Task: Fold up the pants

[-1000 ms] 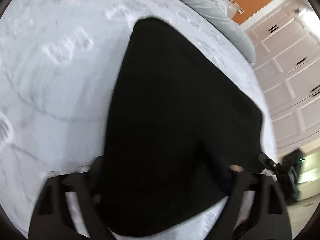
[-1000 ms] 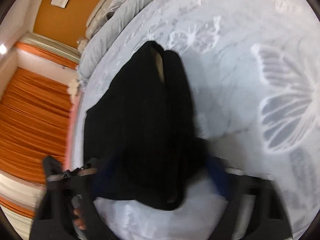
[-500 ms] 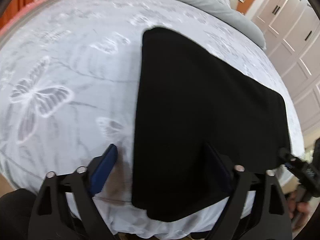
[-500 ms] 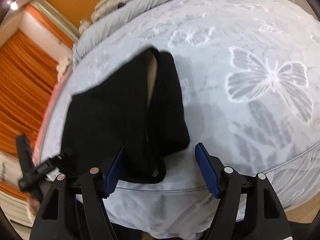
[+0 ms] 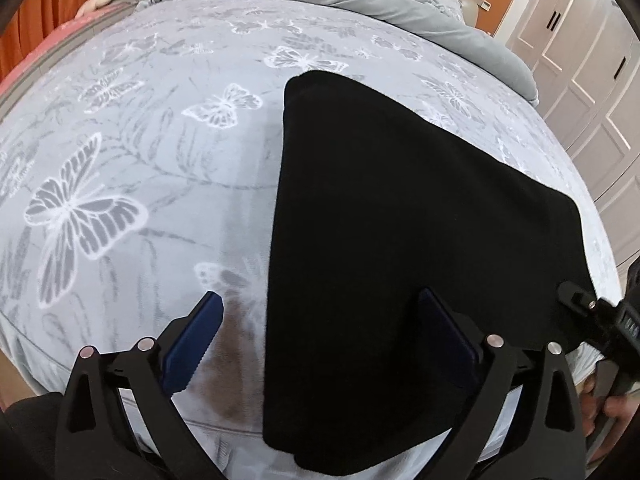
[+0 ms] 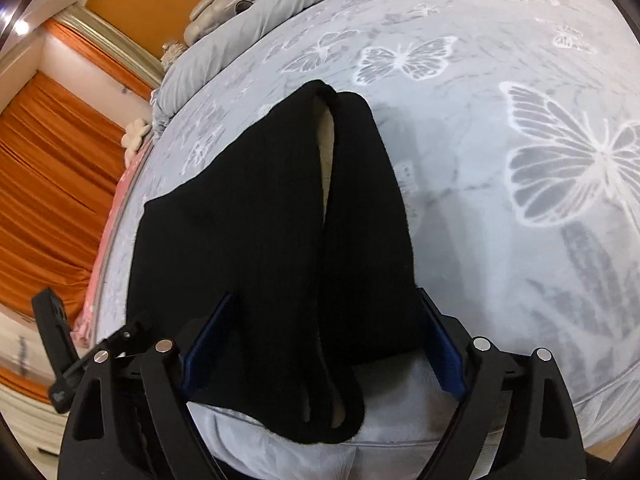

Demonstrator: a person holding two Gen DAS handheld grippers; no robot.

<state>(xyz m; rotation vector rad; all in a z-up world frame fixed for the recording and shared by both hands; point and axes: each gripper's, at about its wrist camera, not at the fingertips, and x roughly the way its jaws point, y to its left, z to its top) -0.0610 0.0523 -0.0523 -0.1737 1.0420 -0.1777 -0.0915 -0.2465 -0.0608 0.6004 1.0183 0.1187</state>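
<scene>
Bed: big butterfly bedspread (image 5: pixel 168 184).
Pants: black pants (image 5: pixel 400 220) lie folded near the bed's front edge.
Left tongs (image 5: pixel 320 328): my jaws just spread wide, holding nothing.
Right tongs (image 6: pixel 324 332): same, pants under them, not pinched.
Next: I should pinch both layers together, then fold again neatly.

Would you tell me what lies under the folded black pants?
The black pants lie flat on the butterfly-print bedspread, their near edge overhanging the bed's edge. Whatever the bedspread looks like directly beneath them is covered.
</scene>
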